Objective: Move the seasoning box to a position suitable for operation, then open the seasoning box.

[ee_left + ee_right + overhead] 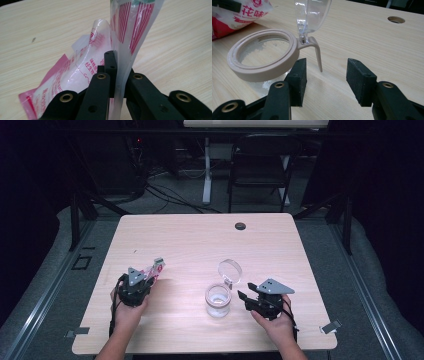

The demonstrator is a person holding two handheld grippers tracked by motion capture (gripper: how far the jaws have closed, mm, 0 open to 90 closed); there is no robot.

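- Left gripper (113,75), at the bottom centre of its own view: jaws fully closed, clamping the thin clear edge of the plastic packet (82,70). Packet printed in pink and red, with white contents; its body hangs toward the lower left of that frame, and a striped flap rises to the upper centre.
- High view, lower left: left gripper (145,281) in the left hand (127,312), with the packet (155,269) projecting up and to the right from the jaws, above the table (200,240).
- Right gripper (325,80), bottom of its own view: jaws wide apart, nothing between the pads. Left pad stands just beside the beige rim of the jar (262,58); contact cannot be confirmed.
- Jar: clear body, white powder inside, hinged clear lid (312,15) standing open at the top centre of the frame, beige latch tab hanging from the rim.
- High view, lower centre: jar (218,300) on the table, lid (229,270) tilted up behind it; right gripper (245,299) just to its right, held by the right hand (275,322).
- Table, upper centre: round dark hole (240,225).
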